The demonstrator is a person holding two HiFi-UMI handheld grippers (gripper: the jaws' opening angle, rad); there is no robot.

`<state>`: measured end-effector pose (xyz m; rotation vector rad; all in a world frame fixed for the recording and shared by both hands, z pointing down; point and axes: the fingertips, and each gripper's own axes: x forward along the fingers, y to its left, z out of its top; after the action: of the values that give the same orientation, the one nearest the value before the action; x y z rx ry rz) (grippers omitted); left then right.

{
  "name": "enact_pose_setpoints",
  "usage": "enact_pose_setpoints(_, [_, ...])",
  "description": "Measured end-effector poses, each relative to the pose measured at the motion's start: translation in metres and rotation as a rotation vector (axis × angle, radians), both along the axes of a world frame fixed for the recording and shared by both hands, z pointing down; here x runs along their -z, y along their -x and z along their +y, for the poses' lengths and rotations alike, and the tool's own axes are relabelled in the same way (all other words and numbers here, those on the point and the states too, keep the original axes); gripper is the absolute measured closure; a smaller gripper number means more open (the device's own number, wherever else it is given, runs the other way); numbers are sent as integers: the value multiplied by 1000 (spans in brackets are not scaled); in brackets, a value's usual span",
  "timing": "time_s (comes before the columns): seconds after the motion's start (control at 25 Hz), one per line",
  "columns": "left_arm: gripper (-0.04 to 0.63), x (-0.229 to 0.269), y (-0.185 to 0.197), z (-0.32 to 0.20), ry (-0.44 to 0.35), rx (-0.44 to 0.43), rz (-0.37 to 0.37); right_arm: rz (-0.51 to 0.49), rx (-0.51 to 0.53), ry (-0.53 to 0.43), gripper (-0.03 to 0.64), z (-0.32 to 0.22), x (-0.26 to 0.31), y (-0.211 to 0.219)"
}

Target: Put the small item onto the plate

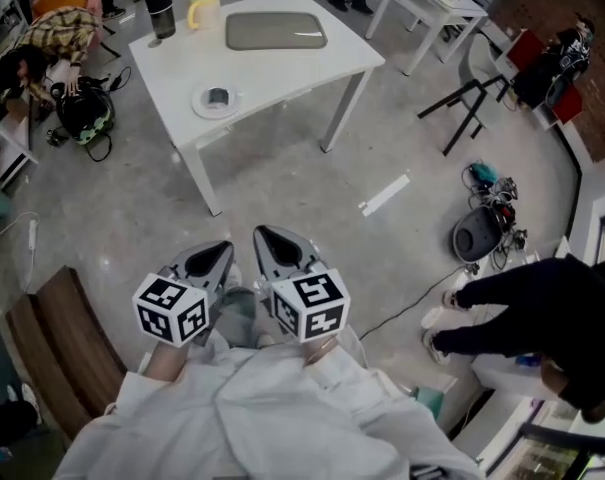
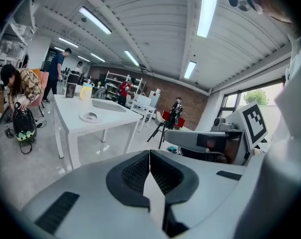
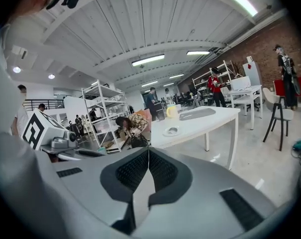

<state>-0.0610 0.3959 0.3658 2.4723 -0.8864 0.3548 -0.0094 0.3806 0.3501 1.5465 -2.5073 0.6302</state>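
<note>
A white plate [image 1: 204, 107] lies near the front edge of the white table [image 1: 282, 66], far ahead of me. A small dark grey item [image 1: 218, 96] sits on it. The plate also shows in the left gripper view [image 2: 90, 117] and in the right gripper view [image 3: 171, 131]. My left gripper [image 1: 218, 256] and right gripper [image 1: 273, 242] hang side by side close to my body over the floor, well short of the table. Both are shut with nothing between the jaws, as the left gripper [image 2: 150, 157] and right gripper [image 3: 149, 157] show in their own views.
On the table stand a grey mat [image 1: 275, 30], a black tumbler [image 1: 160, 8] and a yellow pitcher [image 1: 203, 6]. A person crouches by a backpack [image 1: 85, 114] at the left. A black stool [image 1: 472, 96], floor cables [image 1: 487, 208], a wooden bench [image 1: 62, 348] and a person in black [image 1: 542, 313] surround me.
</note>
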Motion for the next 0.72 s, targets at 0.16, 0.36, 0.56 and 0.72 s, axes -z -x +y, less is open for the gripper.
enact_pose_setpoints(0.16, [583, 1, 20, -71, 18, -5, -4, 7, -16, 2, 600, -68, 4, 9])
enact_pose_setpoints(0.36, [583, 13, 37, -151, -9, -32, -16, 7, -25, -3, 600, -143, 11, 31])
enact_pose_setpoints(0.56, [583, 15, 46, -205, -21, -71, -32, -10, -59, -11, 600, -195, 14, 45])
enact_pose_setpoints(0.72, [583, 7, 50, -224, 11, -93, -19, 5, -73, 16, 600, -212, 5, 50])
